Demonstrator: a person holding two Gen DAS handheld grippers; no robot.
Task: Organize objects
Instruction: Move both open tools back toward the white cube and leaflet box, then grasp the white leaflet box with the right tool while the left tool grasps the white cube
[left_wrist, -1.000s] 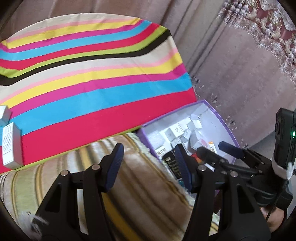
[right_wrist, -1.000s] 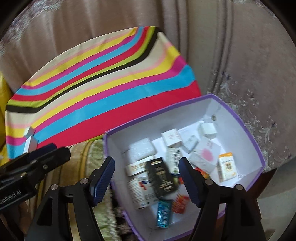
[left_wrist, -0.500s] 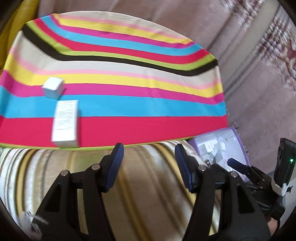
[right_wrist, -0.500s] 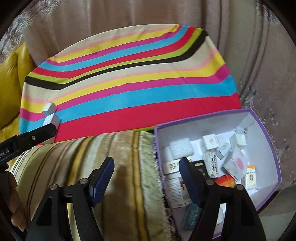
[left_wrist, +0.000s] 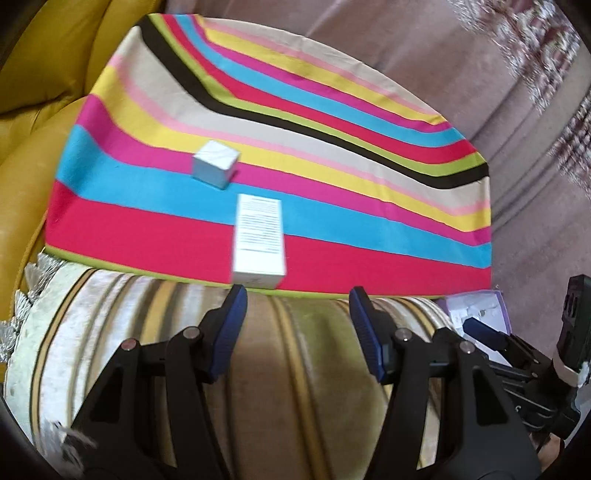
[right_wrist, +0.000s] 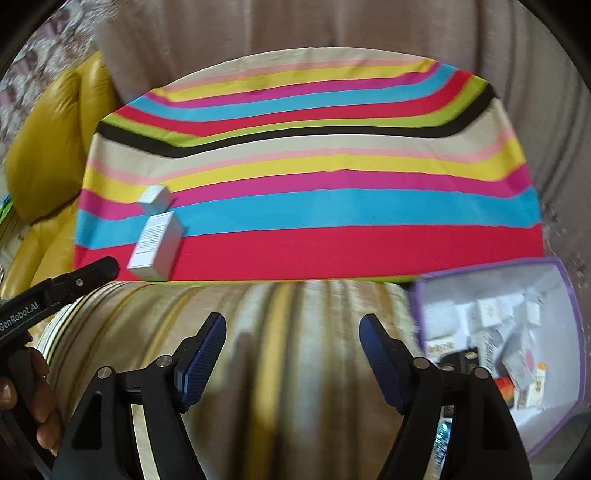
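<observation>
Boxes (right_wrist: 491, 325) inside purple bin (right_wrist: 570, 295) clear in R view only.

Left tongs (left_wrist: 297, 314) with black frames, blue ridged pads (left_wrist: 229, 325) and round silver screws, right tongs (right_wrist: 291, 347) the same, white "GenRobot.AI" lettering on a black arm

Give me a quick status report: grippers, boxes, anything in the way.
Left gripper open, empty; right gripper empty, jaws opening. Long white carton and small white cube box on striped cloth. Nothing blocking them.
</observation>
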